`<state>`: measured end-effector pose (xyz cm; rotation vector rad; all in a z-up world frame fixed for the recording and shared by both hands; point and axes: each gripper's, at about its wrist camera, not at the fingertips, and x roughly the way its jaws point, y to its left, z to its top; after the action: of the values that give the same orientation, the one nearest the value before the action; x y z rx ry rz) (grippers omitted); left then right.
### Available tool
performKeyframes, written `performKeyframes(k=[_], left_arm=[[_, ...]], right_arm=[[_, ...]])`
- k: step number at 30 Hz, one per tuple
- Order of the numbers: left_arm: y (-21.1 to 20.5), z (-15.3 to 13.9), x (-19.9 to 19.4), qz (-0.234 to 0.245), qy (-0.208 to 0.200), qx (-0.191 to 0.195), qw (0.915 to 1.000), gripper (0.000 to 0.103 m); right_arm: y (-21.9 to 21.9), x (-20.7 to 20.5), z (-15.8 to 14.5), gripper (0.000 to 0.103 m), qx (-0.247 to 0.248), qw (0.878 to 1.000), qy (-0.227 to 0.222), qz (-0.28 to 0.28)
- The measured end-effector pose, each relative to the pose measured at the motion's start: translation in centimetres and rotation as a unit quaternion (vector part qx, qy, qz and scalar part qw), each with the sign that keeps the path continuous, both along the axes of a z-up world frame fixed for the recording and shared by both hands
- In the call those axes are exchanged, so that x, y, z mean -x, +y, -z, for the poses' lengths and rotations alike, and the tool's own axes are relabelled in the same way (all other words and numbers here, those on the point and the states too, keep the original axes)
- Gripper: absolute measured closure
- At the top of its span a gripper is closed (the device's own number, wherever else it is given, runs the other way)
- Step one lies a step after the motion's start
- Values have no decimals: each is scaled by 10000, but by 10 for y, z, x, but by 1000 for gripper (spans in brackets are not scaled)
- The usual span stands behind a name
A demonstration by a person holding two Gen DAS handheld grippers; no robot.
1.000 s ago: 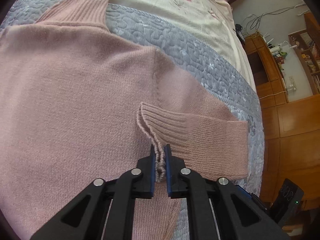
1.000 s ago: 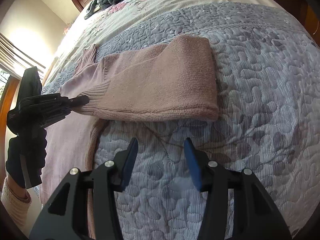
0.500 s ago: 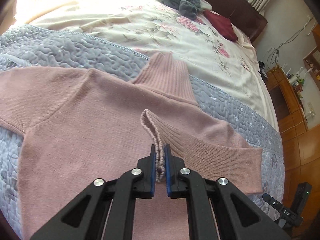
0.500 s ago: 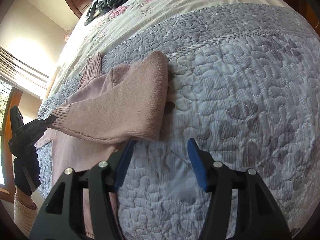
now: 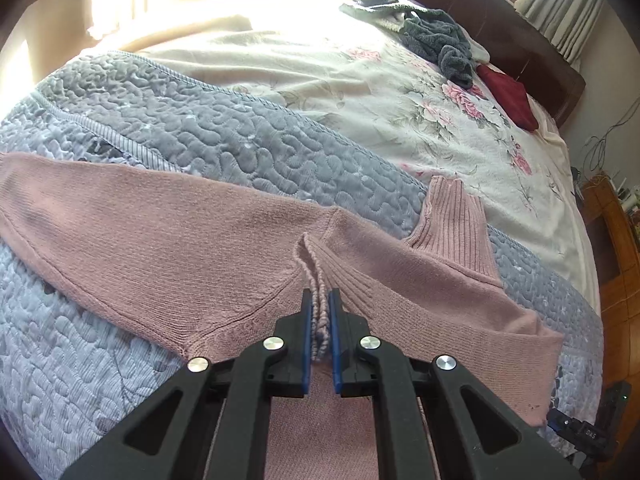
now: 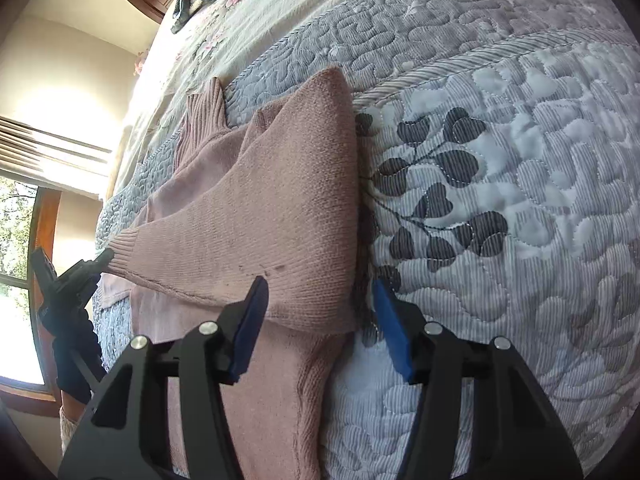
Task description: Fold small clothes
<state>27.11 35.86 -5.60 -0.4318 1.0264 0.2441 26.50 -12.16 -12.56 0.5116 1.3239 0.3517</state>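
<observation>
Left gripper [image 5: 320, 312] at lower centre clamped on the ribbed cuff [image 5: 318, 300] of a pink sweater [image 5: 160, 240], right gripper [image 6: 320, 320] fingers spread apart above the folded sleeve [image 6: 280, 208], grey quilt [image 6: 500, 160] beneath

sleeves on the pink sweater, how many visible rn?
2. One sleeve lies spread flat on the grey quilt, out to the picture's left. The other sleeve is folded across the body, its ribbed cuff pinched in the left tool. None looks hidden.
</observation>
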Motion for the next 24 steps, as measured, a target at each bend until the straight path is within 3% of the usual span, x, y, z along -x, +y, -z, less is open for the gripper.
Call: performKeyframes(k=[2, 8, 12, 15, 19, 22, 24], left_arm=[[3, 15, -2, -12, 164, -72, 9998, 96], [7, 61, 0, 38, 677, -248, 9974, 93], [14, 51, 8, -9, 590, -195, 9981, 86], [20, 21, 16, -92, 176, -153, 9997, 79], [-5, -3, 12, 364, -139, -68, 9992, 76], [-30, 11, -2, 666, 37, 279, 9974, 75], [-40, 28, -8, 726, 242, 179, 9969, 75]], right_arm=[[5, 0, 8, 69, 151, 9998, 126, -40], [12, 3, 14, 73, 531, 9985, 38, -96], [27, 1, 5, 69, 851, 9960, 2, -288], [38, 5, -30, 59, 1251, 9903, -498, -353], [63, 4, -60, 55, 1082, 9893, -813, -539], [85, -1, -48, 56, 1138, 9885, -645, -757], [92, -4, -32, 56, 1205, 9883, -436, -823]])
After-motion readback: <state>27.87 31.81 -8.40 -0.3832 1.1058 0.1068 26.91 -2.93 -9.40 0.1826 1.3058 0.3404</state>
